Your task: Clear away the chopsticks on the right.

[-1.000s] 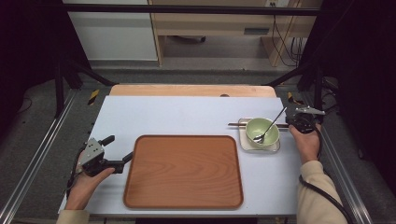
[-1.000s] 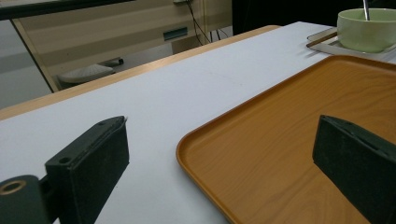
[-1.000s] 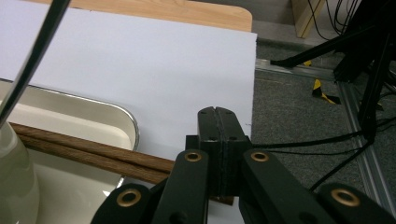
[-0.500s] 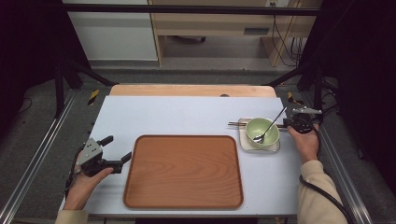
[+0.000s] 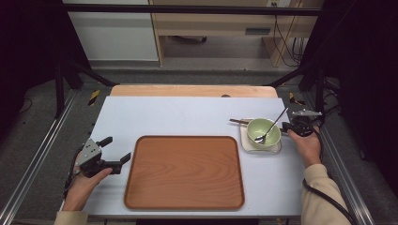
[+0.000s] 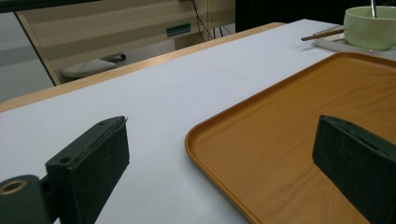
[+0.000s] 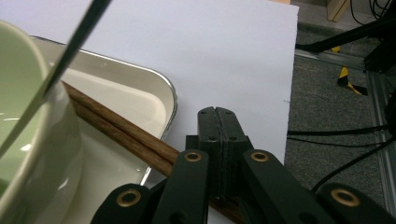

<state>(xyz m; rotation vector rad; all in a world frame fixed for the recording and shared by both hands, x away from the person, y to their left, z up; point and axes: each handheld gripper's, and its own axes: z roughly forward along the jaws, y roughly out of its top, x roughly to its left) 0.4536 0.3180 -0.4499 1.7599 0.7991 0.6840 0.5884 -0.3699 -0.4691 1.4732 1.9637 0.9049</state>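
A: How do the jaws of the right gripper [image 7: 217,114] stand?

B: They are pressed together, pad against pad, with nothing visible between the tips. The ends of two dark brown wooden chopsticks [image 7: 119,130] run under the gripper's body. If the gripper holds them, I cannot tell.

A: And the left gripper [image 6: 224,158]?

B: Its two black jaws stand wide apart and hold nothing. In the left gripper view, one jaw is over the white table top [image 6: 177,88] and the other is over the near left corner of the one orange-brown wooden tray with rounded corners [image 6: 280,140]. The tray has nothing on it.

A: What is near the right gripper?

B: One small white rectangular dish with a metal rim [image 7: 140,100] lies just beside it. On this dish stands one pale green round bowl [image 5: 263,132], and one thin metal spoon [image 5: 273,126] leans in the bowl, its handle pointing up toward the gripper. The chopsticks lie across the dish behind the bowl.

A: Where is all this on the table?

B: In the high view the dish is at the right side, just beside the tray's far right corner. The left gripper [image 5: 110,152] is at the tray's left edge, well apart from the right gripper [image 5: 290,125].
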